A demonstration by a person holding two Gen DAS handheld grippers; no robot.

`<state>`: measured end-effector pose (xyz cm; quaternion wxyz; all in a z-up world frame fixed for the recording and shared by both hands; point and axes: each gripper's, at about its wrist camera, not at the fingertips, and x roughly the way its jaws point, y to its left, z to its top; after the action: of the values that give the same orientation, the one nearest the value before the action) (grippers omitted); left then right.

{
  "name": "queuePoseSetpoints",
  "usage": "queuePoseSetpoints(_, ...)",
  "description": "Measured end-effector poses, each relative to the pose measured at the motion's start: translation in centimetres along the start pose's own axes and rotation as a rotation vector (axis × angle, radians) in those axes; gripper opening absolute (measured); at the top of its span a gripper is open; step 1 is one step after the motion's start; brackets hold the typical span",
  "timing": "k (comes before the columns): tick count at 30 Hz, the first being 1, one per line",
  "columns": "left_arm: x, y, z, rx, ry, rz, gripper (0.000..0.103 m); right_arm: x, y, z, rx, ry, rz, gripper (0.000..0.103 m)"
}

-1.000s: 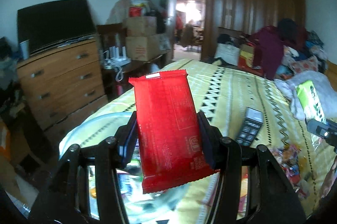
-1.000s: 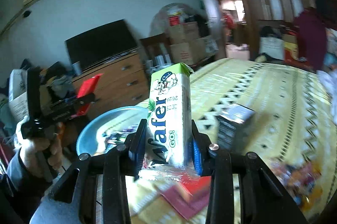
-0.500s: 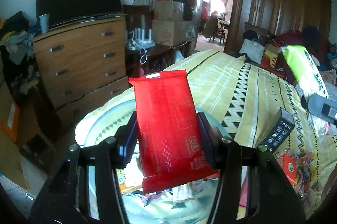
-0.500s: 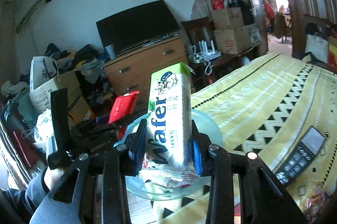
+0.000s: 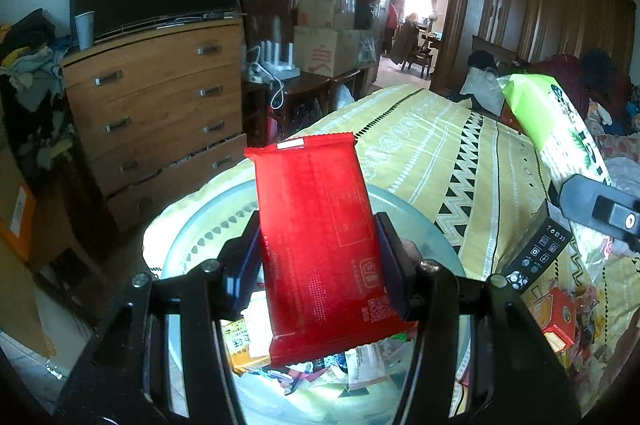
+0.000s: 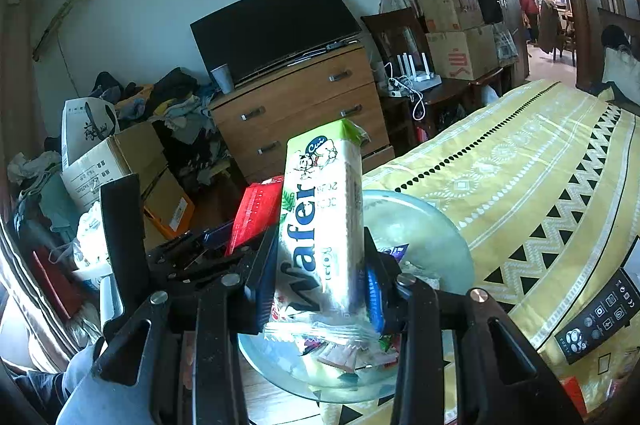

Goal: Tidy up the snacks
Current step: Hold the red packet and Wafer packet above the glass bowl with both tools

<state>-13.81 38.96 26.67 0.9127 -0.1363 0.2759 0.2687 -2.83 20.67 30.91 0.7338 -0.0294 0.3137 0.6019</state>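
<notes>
My left gripper (image 5: 318, 257) is shut on a flat red snack packet (image 5: 320, 241) and holds it upright over a pale blue glass bowl (image 5: 208, 237) with several snacks in it. My right gripper (image 6: 320, 269) is shut on a green and white wafer pack (image 6: 320, 225) and holds it upright over the same bowl (image 6: 424, 229). The left gripper with the red packet (image 6: 256, 213) shows just left of the wafer pack. The wafer pack (image 5: 556, 125) shows at the right of the left wrist view.
The bowl sits at the corner of a bed with a yellow patterned cover (image 5: 460, 153). A black remote (image 6: 600, 317) and loose snack packets (image 5: 560, 317) lie on the cover to the right. A wooden dresser (image 5: 160, 113) with a television stands beyond the bed.
Both grippers have moved over the bowl with their packets still held. The right gripper has come closer to the left one.
</notes>
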Motion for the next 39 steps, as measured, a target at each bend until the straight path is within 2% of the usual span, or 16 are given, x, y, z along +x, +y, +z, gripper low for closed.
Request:
queuePoseSetpoints(14,1.3,0.3,-0.3,0.005,0.029,0.035,0.054,1.1,-0.8,-0.5,0.021,0.023,-0.012,0.039)
queuePoseSetpoints(39,1.6,1.0,-0.5,0.002,0.038,0.042,0.054,2.1,-0.2,-0.6,0.020,0.040,-0.005,0.039)
